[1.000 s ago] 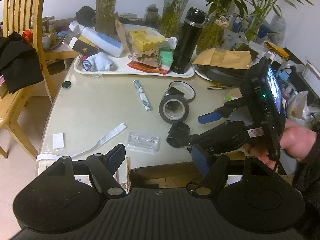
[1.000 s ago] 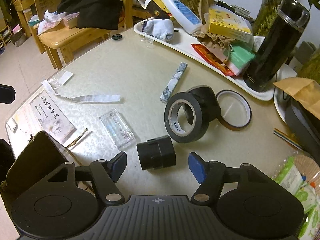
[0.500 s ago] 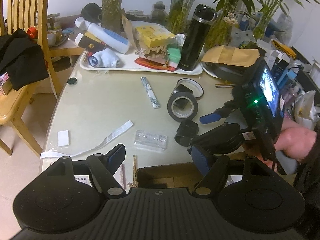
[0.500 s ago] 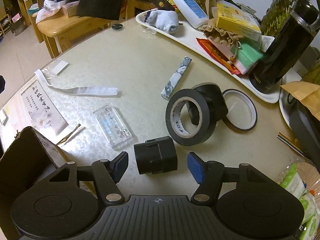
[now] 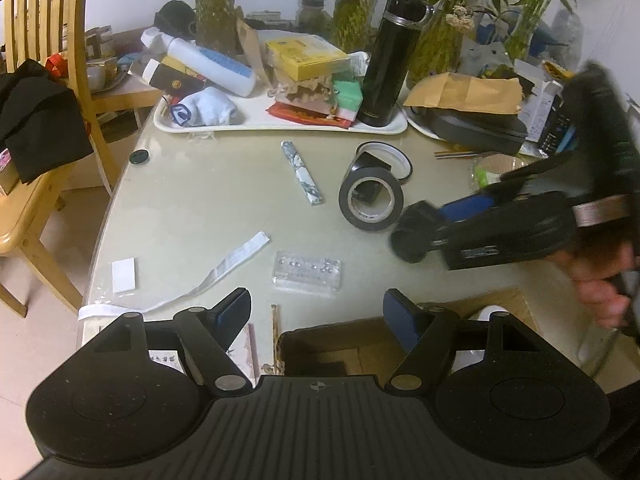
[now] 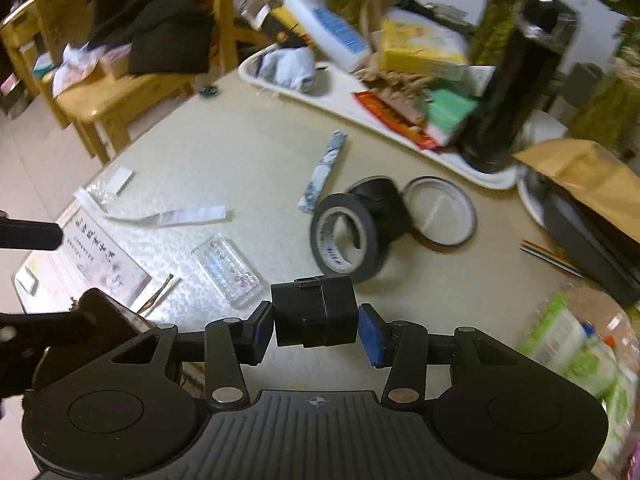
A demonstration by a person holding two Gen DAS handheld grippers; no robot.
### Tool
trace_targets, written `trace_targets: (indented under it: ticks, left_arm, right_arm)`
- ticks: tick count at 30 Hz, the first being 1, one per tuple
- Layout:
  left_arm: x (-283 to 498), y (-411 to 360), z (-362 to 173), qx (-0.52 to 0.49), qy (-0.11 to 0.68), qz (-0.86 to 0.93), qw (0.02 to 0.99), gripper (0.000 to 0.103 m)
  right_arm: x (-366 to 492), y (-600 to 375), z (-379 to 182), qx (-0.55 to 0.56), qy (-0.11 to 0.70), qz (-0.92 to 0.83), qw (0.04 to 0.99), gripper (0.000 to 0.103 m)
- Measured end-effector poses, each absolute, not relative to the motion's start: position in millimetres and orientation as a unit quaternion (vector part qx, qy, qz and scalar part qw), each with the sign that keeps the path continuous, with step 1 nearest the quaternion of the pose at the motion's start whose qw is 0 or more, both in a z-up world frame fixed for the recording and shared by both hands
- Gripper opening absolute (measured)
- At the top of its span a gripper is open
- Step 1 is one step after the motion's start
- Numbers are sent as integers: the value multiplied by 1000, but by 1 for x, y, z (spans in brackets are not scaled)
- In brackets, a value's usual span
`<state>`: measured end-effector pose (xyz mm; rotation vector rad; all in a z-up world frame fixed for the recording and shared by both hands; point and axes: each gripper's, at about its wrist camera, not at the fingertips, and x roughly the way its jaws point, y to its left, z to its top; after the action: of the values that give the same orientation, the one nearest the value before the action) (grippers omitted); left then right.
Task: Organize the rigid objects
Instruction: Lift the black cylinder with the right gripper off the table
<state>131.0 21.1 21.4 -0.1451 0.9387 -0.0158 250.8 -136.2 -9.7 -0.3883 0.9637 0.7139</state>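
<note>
My right gripper (image 6: 316,324) is shut on a small black box (image 6: 314,310) and holds it just above the table; in the left wrist view the same gripper (image 5: 420,232) shows blurred at the right. My left gripper (image 5: 316,312) is open and empty above a brown cardboard box (image 5: 328,344) at the table's near edge. A black tape roll (image 5: 370,204) (image 6: 346,238), a clear plastic case (image 5: 307,272) (image 6: 226,272) and a marbled bar (image 5: 302,172) (image 6: 324,170) lie on the table.
A white tray (image 5: 256,126) with a black flask (image 5: 390,56), bottle, sock and boxes stands at the back. A thin tape ring (image 6: 440,210) lies behind the roll. Paper strips (image 5: 224,270) lie at the left. A wooden chair (image 5: 44,100) stands left.
My right gripper has closed on the small black box and lifted it off the table. The left gripper has drawn back a little and stays open.
</note>
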Motion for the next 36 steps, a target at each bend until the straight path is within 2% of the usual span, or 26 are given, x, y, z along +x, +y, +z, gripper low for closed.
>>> trace_targets:
  ticks: [14,24,30,36]
  left_arm:
    - [135,22,23,-97,428,-33,898,73]
    - [151,21,31,-101,445,-27,889,73]
    - [166,6,53,-64,439,-34,895,73]
    - [178,8,43,-63,443,-21,894,73]
  right_arm:
    - [206,-217,37,-77,442,295,843,49]
    - [206,-234,31,-41,451,283,845,49]
    - [207,-236,26,-42,456,282,843,49]
    - [209,-242,26,-37,456,275,845,49]
